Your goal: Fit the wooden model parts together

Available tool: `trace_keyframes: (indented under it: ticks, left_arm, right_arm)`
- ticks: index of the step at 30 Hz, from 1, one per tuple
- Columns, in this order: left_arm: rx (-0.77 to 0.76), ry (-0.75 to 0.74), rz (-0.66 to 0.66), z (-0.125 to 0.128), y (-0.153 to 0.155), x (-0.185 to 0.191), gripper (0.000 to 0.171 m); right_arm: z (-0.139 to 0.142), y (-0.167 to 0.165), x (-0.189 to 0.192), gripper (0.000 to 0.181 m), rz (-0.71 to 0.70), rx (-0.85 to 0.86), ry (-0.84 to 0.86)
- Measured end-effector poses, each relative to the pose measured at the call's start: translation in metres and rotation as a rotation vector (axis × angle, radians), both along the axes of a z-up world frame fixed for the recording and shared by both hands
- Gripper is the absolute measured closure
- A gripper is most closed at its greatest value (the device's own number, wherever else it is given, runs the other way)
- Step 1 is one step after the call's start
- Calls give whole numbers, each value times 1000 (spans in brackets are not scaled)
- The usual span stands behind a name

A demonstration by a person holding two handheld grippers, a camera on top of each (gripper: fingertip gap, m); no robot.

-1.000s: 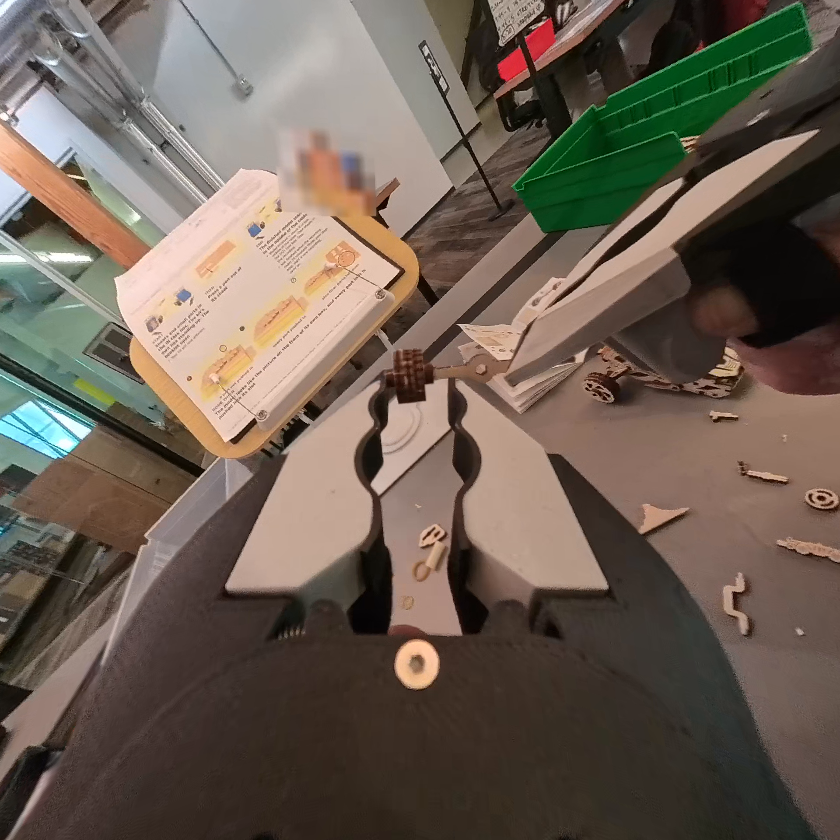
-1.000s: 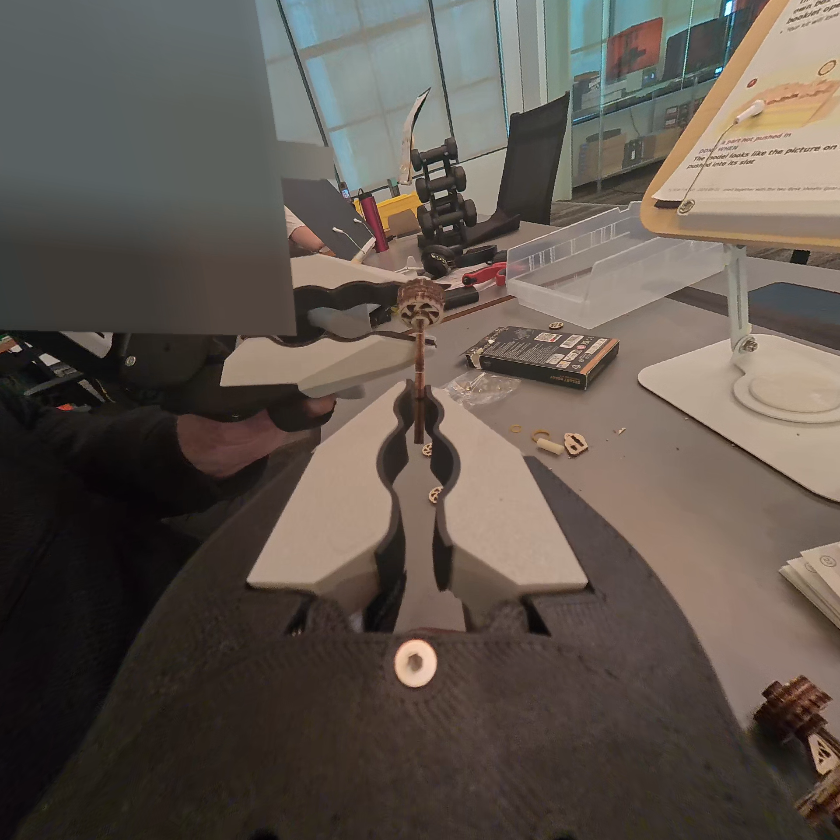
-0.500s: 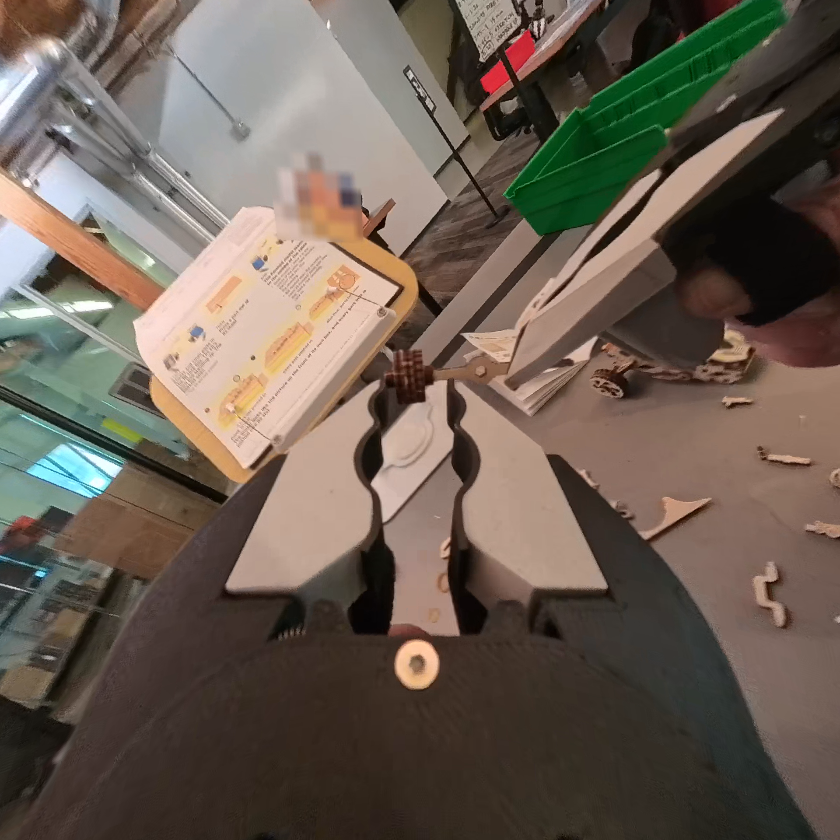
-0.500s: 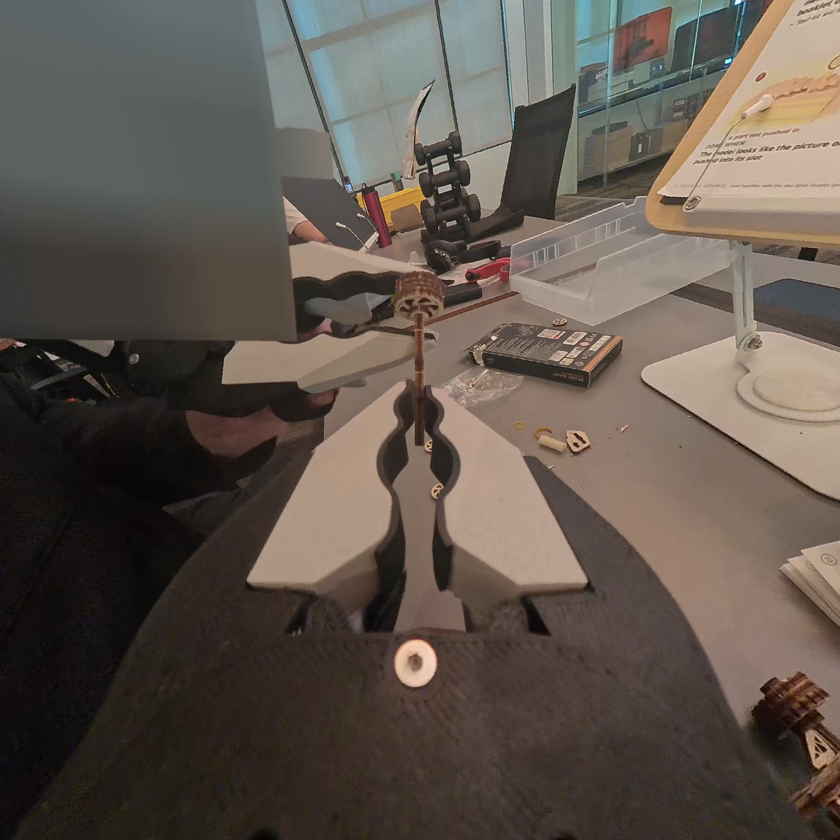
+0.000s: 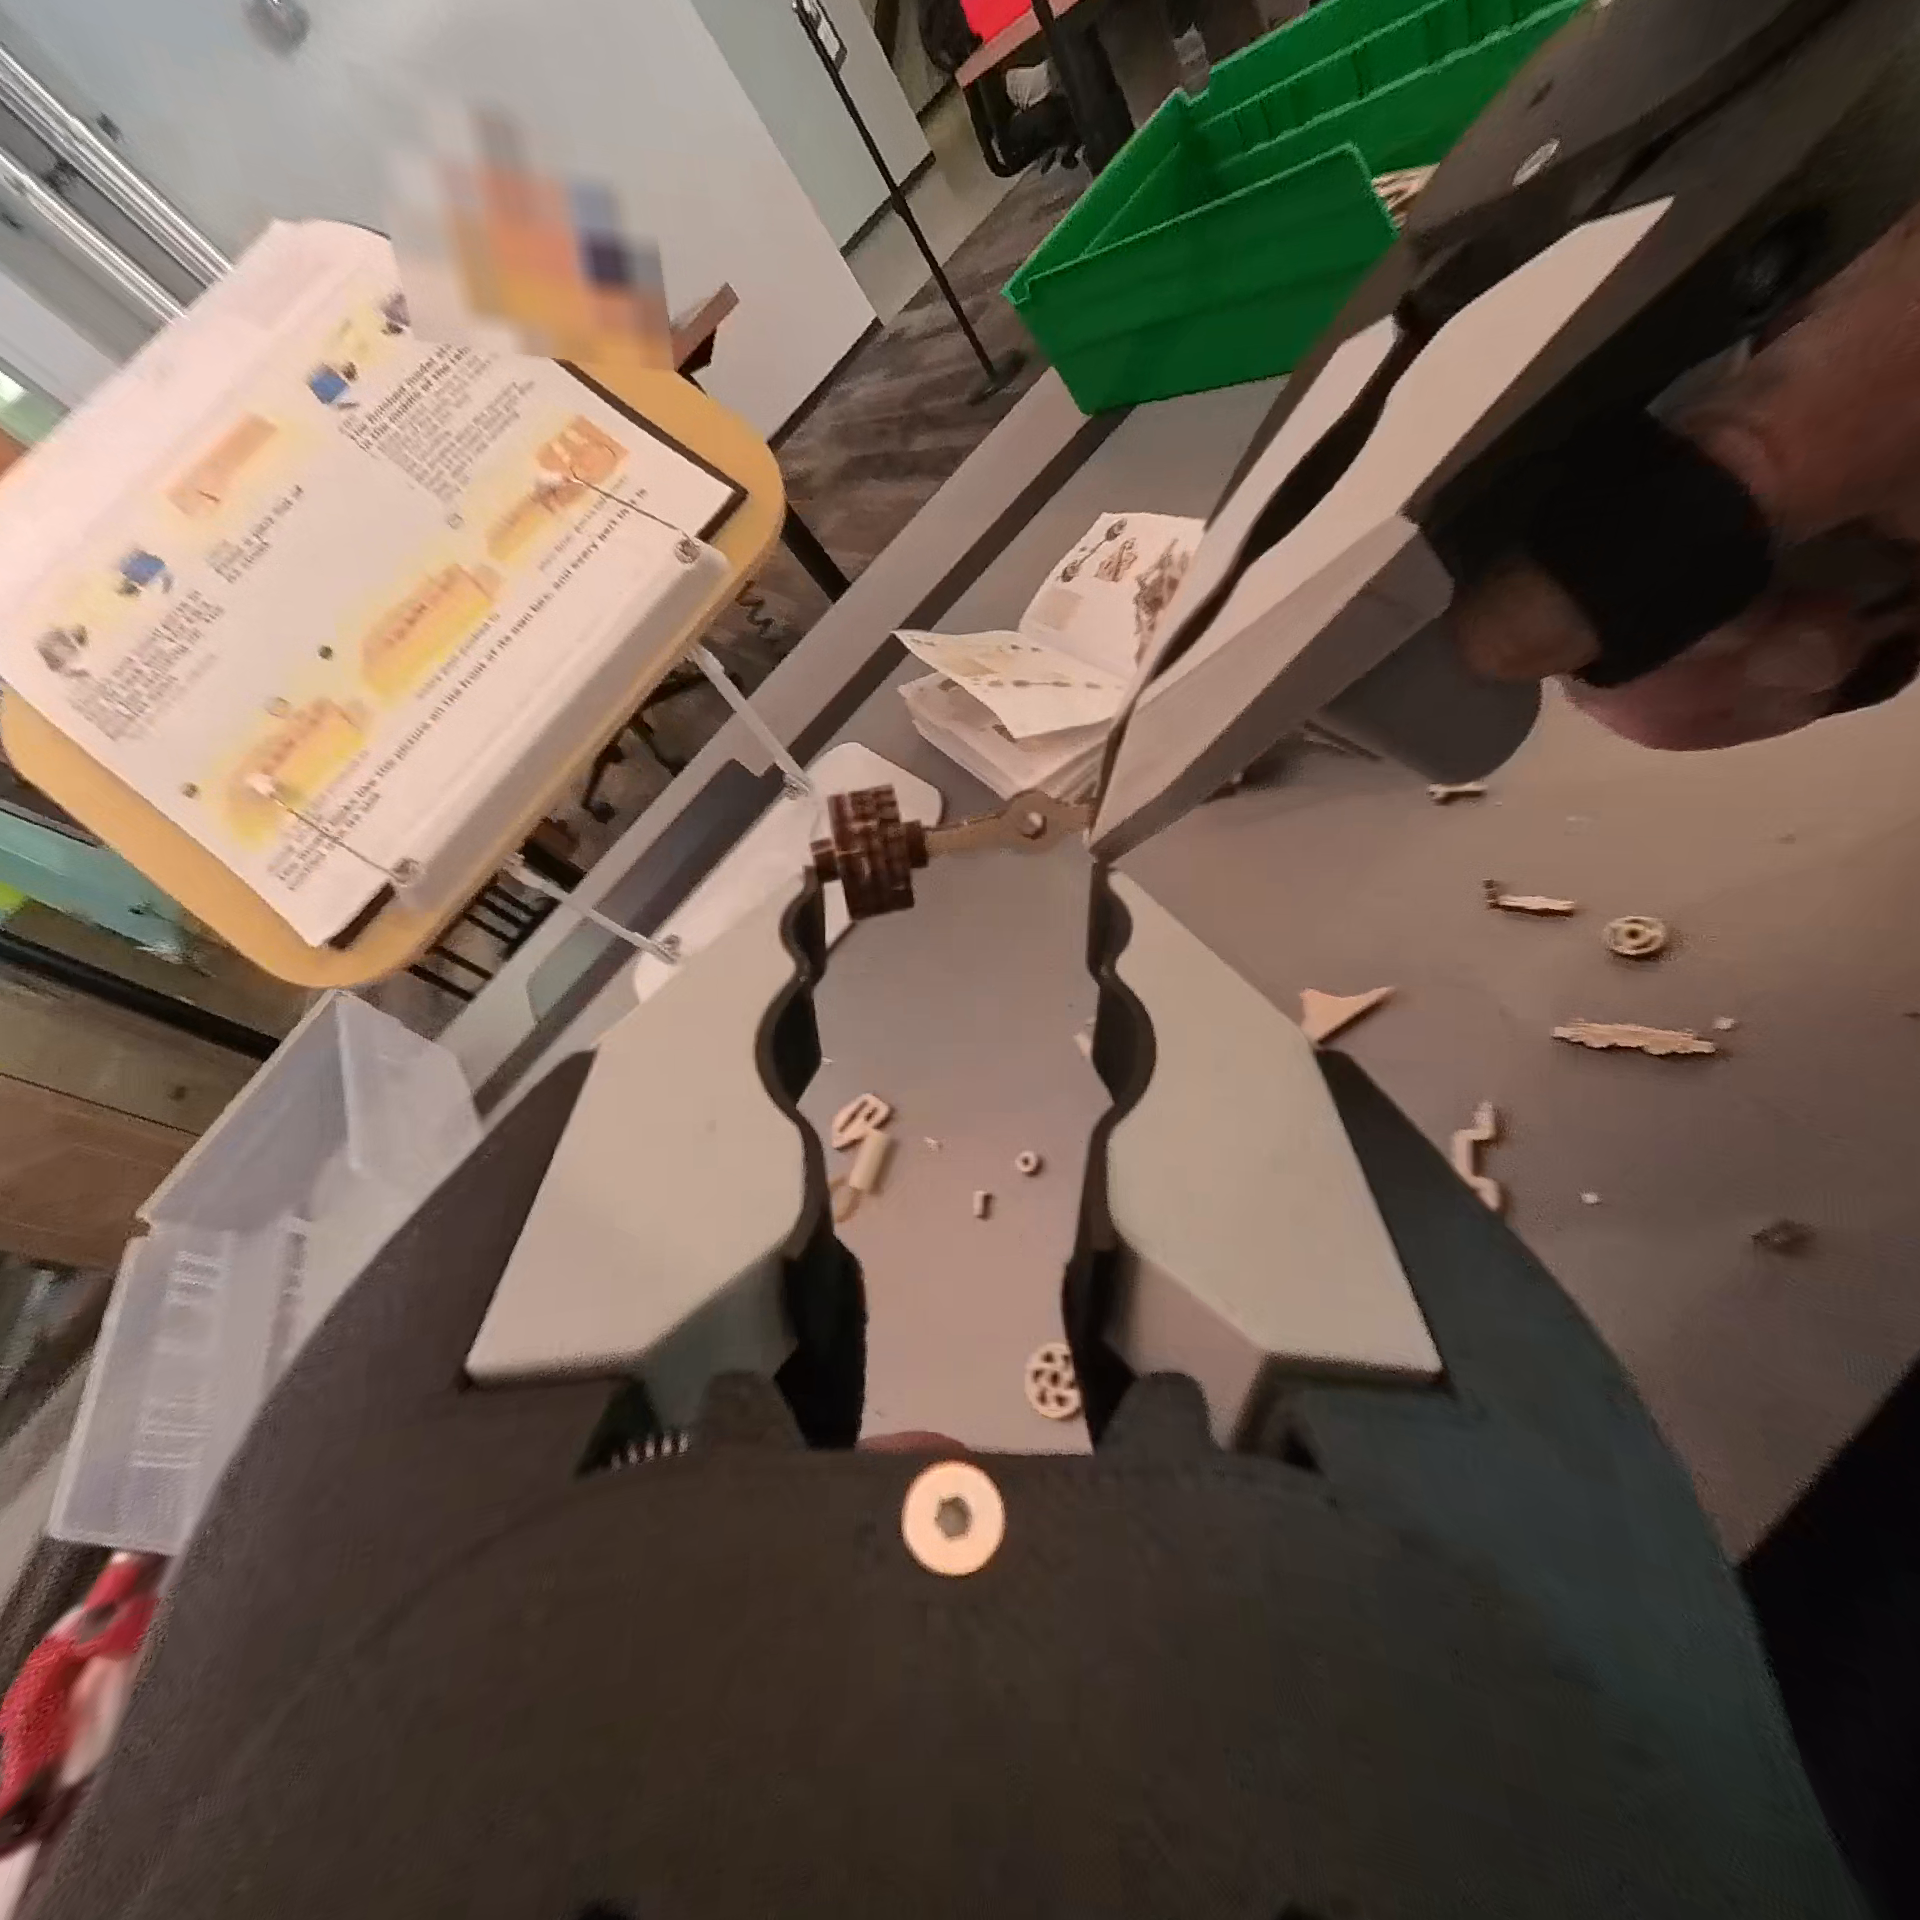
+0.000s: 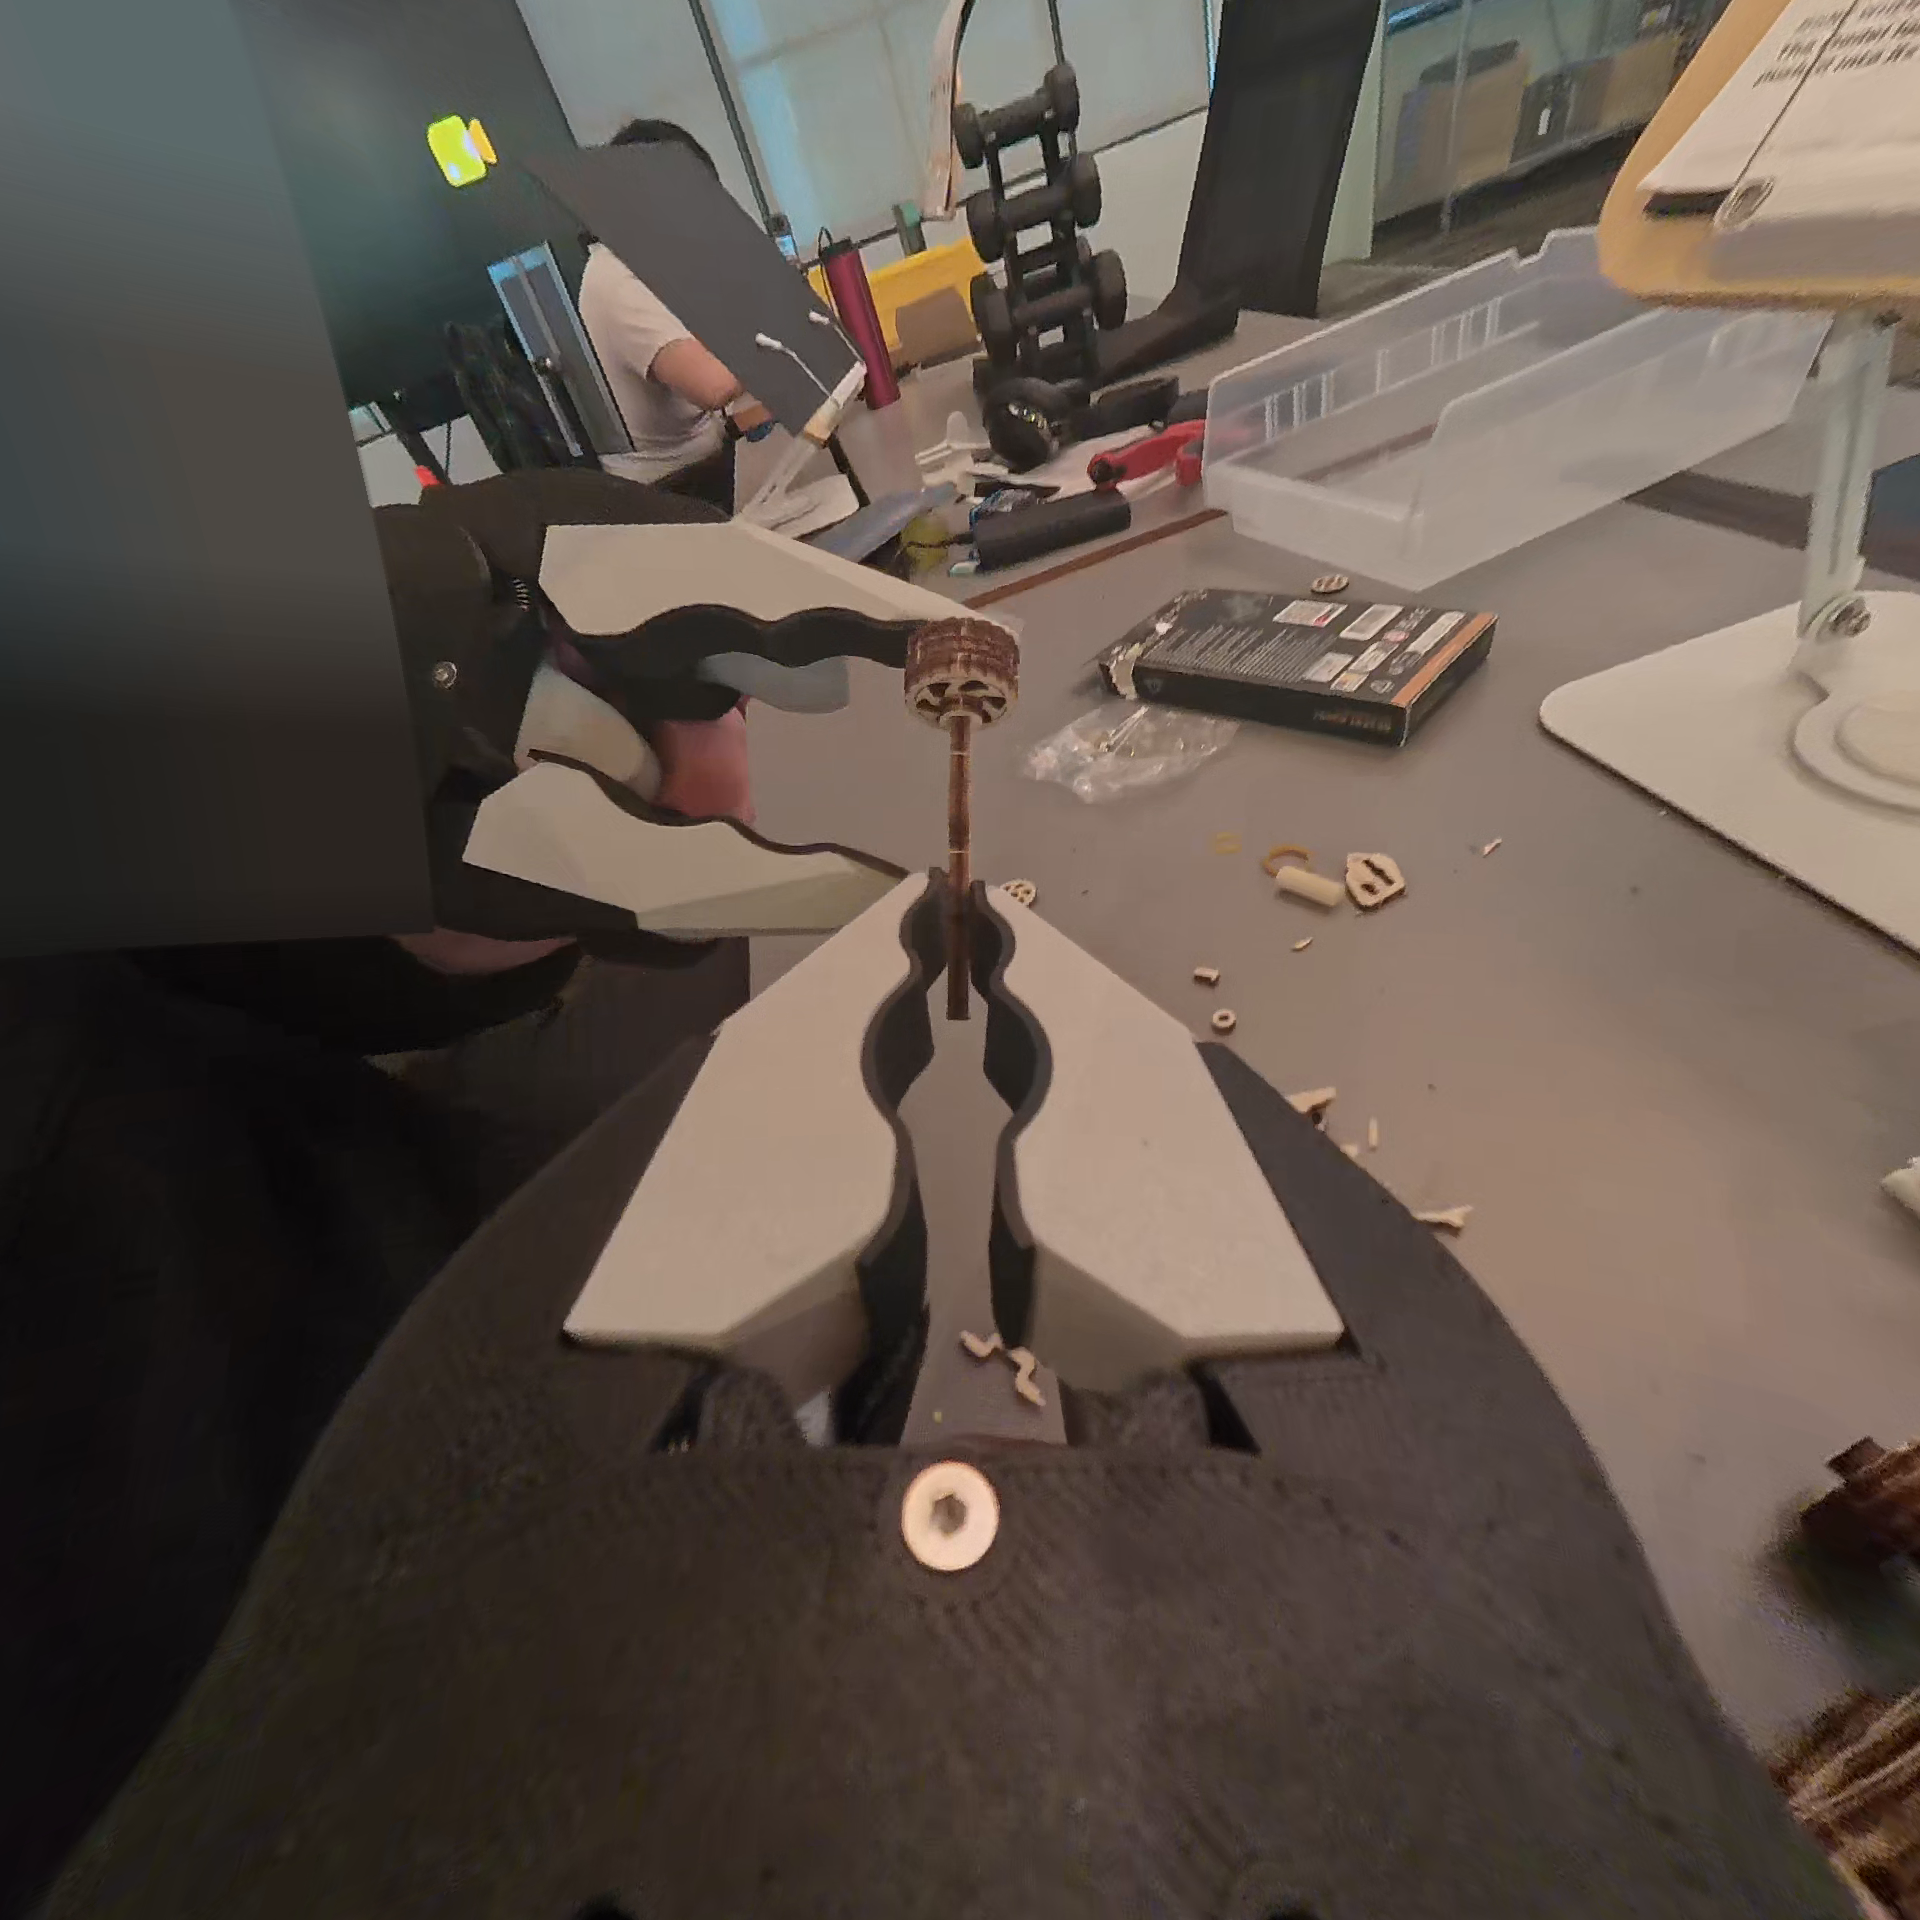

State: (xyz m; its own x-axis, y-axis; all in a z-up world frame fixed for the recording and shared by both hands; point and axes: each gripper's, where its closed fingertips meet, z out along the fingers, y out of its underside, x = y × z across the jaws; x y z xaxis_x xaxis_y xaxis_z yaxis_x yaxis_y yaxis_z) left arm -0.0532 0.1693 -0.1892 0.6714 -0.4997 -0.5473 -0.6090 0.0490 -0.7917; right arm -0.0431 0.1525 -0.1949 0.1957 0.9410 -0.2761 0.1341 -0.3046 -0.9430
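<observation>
Right wrist view: my right gripper [image 6: 961,914] pinches the flat wooden strut [image 6: 957,821], toothed wheel [image 6: 961,673] atop, above the tabletop's near edge; my left gripper [image 5: 951,904] gapes, so the wheel may slip off.

You have two grippers [image 5: 951,914] [image 6: 951,899], one wheel [image 6: 961,670] on one strip [image 6: 958,821], one green bin [image 5: 1226,260], one clear bin [image 6: 1475,457], one black box [image 6: 1299,660], one booklet [image 5: 1039,665].

My open left gripper [image 5: 951,904] has bare table [image 5: 1299,1195] under it; small wooden bits [image 5: 862,1143] lie there; my right gripper [image 5: 1101,821] blocks ahead.
</observation>
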Motion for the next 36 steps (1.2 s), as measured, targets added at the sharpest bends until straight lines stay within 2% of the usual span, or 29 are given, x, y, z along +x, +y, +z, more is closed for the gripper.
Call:
trace_keyframes:
  ticks: [5, 11, 14, 19, 25, 30, 36]
  left_arm:
    - [-26, 2, -30, -15, -8, 15, 129]
    - [-125, -44, -86, -36, -14, 37, 124]
    - [-158, -117, -87, -38, -13, 38, 117]
    - [-104, -109, -88, -30, -13, 37, 123]
    - [-140, -129, -96, -33, -13, 39, 130]
    - [-76, -26, -86, -33, -13, 37, 131]
    - [-35, 195, -73, -44, -12, 31, 135]
  right_arm:
    - [-18, -11, 15, 181, -11, -47, -36]
    - [-37, -19, 37, 181, -40, -113, -70]
    - [-37, -17, 40, 181, -47, -128, -59]
    - [-40, -17, 38, 181, -36, -155, -44]
    - [-39, -15, 37, 181, -46, -149, -37]
    - [-39, -15, 36, 181, -42, -141, -44]
    - [-44, -15, 37, 181, -40, -152, -84]
